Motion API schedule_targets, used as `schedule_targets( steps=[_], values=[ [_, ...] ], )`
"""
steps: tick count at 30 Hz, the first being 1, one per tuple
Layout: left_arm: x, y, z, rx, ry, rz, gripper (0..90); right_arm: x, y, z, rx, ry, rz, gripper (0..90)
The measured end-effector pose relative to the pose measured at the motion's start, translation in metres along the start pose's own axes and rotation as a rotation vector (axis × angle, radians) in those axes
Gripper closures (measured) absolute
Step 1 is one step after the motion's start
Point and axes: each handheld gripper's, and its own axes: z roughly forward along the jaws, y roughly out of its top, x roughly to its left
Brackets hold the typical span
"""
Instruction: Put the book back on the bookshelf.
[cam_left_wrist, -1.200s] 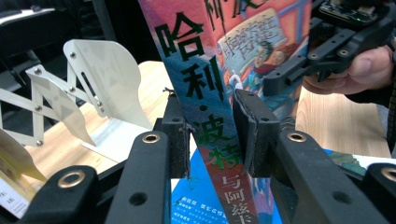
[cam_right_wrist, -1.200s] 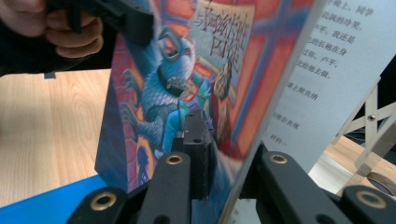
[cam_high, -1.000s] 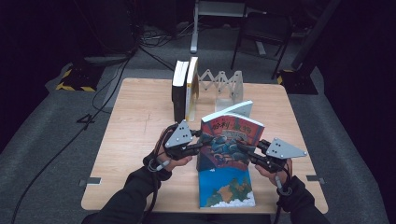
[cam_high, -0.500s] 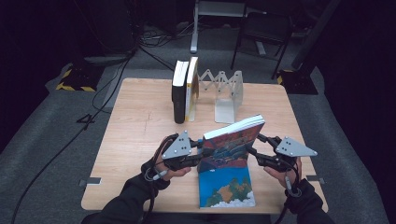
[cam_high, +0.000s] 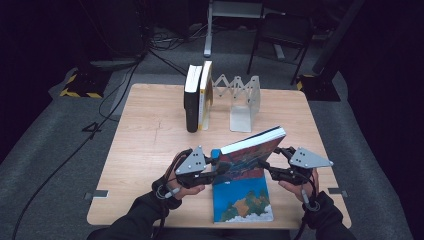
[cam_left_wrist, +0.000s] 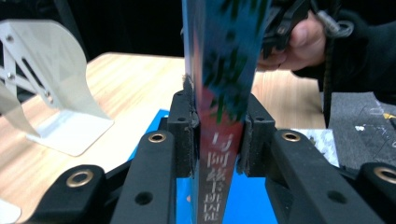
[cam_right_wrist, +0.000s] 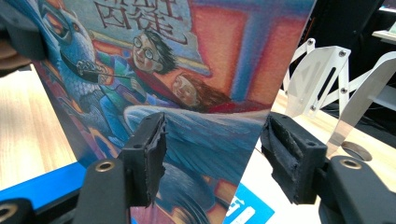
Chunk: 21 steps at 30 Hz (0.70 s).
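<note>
A colourful picture-cover book (cam_high: 252, 150) is held tilted above the table, its white page edge up. My left gripper (cam_high: 216, 167) is shut on its spine; in the left gripper view both pads (cam_left_wrist: 184, 130) press the book (cam_left_wrist: 219, 107). My right gripper (cam_high: 267, 167) is open at the opposite edge. Its jaws have just been opening, and the book (cam_right_wrist: 154, 70) stands between them with a gap at the right pad (cam_right_wrist: 287, 154). A second, blue-covered book (cam_high: 242, 200) lies flat on the table below.
Two upright books (cam_high: 197, 97) stand at the left end of a white folding rack (cam_high: 242, 100) at the back of the wooden table (cam_high: 150, 150). The rack's metal plates (cam_right_wrist: 327, 88) are close behind the held book. Chairs and cables lie beyond the table.
The held book has tipped from nearly facing the camera to leaning back and sits lower over the flat book. The left hand sank with it. The right jaws have spread apart.
</note>
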Motion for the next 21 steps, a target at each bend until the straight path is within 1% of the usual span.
schedule_targets(
  steps=[1,2,4,6,7,9,11,12,13,15,16,17,18,21],
  values=[
    [-0.001,-0.003,0.003,0.012,0.007,-0.003,67.0,0.0,0.0,0.0,0.002,0.001,0.007,40.4],
    [-0.001,-0.005,0.005,0.013,0.01,-0.013,65.7,0.0,0.0,0.0,-0.003,0.001,-0.001,40.3],
    [-0.001,-0.007,0.007,0.008,0.0,-0.04,65.5,0.001,-0.001,0.0,0.004,-0.005,-0.007,40.2],
    [-0.001,-0.01,0.01,0.016,0.006,-0.046,65.5,0.002,-0.001,0.0,0.006,-0.007,-0.011,40.1],
    [-0.001,-0.011,0.012,0.022,0.009,-0.039,65.0,0.002,-0.001,0.0,0.008,-0.006,-0.011,40.1],
    [-0.001,-0.016,0.019,0.041,0.009,-0.042,62.9,0.002,-0.002,0.0,0.011,-0.008,-0.01,40.1],
    [-0.001,-0.017,0.021,0.045,0.009,-0.046,61.4,0.003,-0.002,0.001,0.013,-0.009,-0.007,39.9],
    [-0.001,-0.019,0.025,0.057,0.011,-0.04,60.7,0.003,-0.002,0.001,0.013,-0.011,-0.009,39.8],
    [-0.001,-0.02,0.027,0.062,0.012,-0.042,59.7,0.003,-0.003,0.002,0.015,-0.009,-0.011,39.8],
    [-0.001,-0.021,0.032,0.053,0.019,-0.049,58.5,0.003,-0.003,0.002,0.015,-0.012,-0.01,40.1],
    [0.0,-0.021,0.033,0.052,0.014,-0.059,57.8,0.003,-0.003,0.002,0.013,-0.012,-0.009,40.1],
    [0.0,-0.021,0.033,0.052,0.014,-0.059,56.1,0.003,-0.003,0.002,0.013,-0.012,-0.009,40.1],
    [0.0,-0.02,0.036,0.049,0.022,-0.057,56.1,0.003,-0.004,0.003,0.017,-0.013,-0.01,40.0],
    [0.0,-0.018,0.038,0.027,0.035,-0.069,51.4,0.003,-0.004,0.004,0.017,-0.016,-0.012,40.1]
  ],
)
